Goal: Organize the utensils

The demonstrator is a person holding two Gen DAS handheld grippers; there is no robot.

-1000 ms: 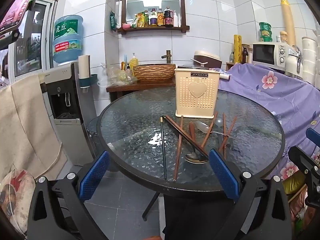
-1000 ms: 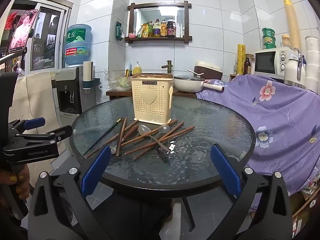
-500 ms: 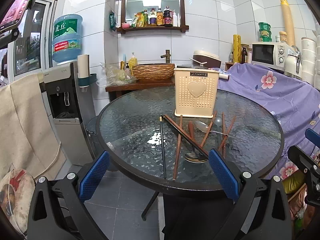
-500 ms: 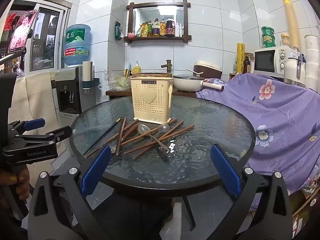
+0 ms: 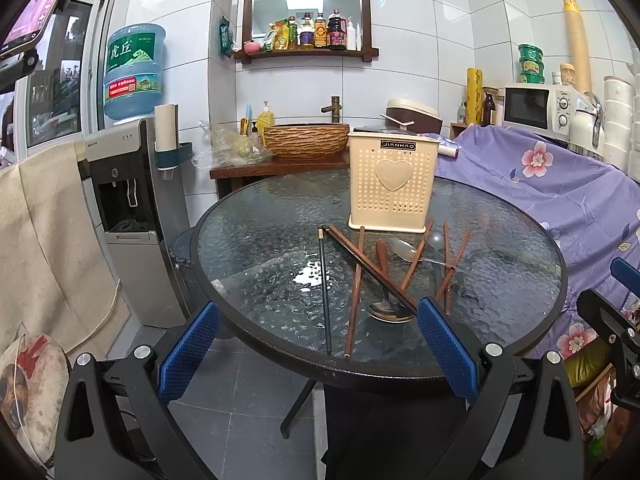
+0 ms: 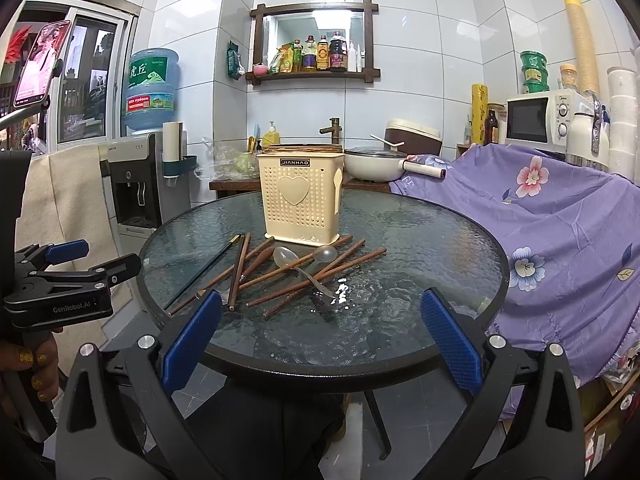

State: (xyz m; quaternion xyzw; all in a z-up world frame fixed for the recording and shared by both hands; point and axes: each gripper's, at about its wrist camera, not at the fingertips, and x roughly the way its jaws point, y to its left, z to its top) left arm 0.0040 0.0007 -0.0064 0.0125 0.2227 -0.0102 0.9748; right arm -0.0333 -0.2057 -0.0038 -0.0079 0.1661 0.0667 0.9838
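A cream perforated utensil holder (image 5: 392,184) with a heart on its front stands upright on the round glass table (image 5: 260,248); it also shows in the right wrist view (image 6: 302,204). In front of it lie several brown wooden chopsticks (image 5: 355,280), a black chopstick (image 5: 325,288), a dark metal spoon (image 5: 387,304) and a clear spoon (image 5: 402,249), loosely crossed. In the right wrist view the pile (image 6: 288,270) lies the same way. My left gripper (image 5: 318,346) is open and empty, short of the table's near edge. My right gripper (image 6: 320,332) is open and empty, at the near edge.
A water dispenser (image 5: 132,216) stands left of the table. A purple flowered cloth (image 6: 560,224) covers furniture on the right. A wooden counter with a woven basin (image 5: 306,140) is behind. The left gripper appears at the left edge of the right wrist view (image 6: 68,276).
Almost nothing has moved. Both views have shifted very slightly; the utensils and holder lie as before and both grippers stay open.
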